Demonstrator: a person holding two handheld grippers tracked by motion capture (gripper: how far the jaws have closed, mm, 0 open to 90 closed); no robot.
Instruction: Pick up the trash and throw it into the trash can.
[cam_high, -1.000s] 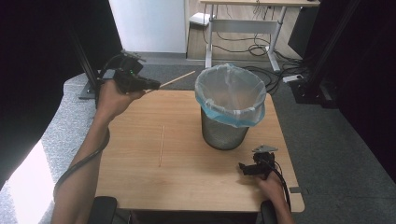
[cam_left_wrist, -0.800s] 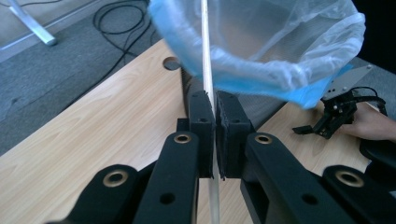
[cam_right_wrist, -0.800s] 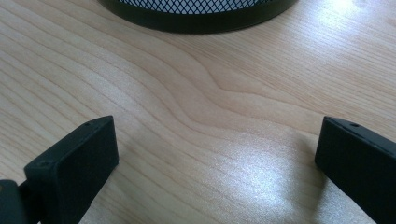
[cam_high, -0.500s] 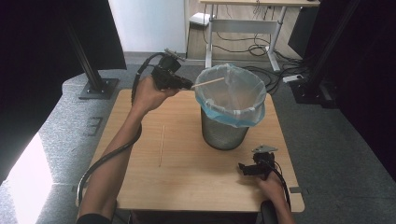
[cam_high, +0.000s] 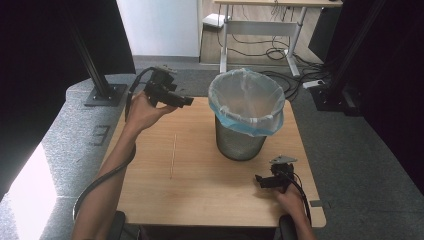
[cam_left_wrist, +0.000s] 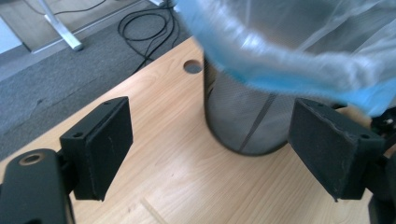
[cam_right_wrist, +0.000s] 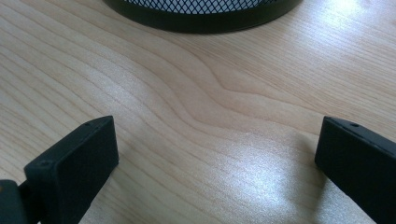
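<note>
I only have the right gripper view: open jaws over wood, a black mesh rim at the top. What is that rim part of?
Observer: The base of a mesh waste bin, lined with a blue-edged clear bag, standing on the table.
Operator: Where is the left gripper, holding anything?
Observer: The left gripper is over the table's far left part, left of the bin, jaws open and empty.
Operator: Anything else on the table?
Observer: One thin wooden stick lies flat left of the bin.

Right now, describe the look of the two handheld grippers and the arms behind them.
Both the left gripper and right gripper are black, with flat rectangular padded jaws and trailing black cables. The right one carries a grey three-cornered plate. The forearms are bare, with no sleeves in view.
</note>
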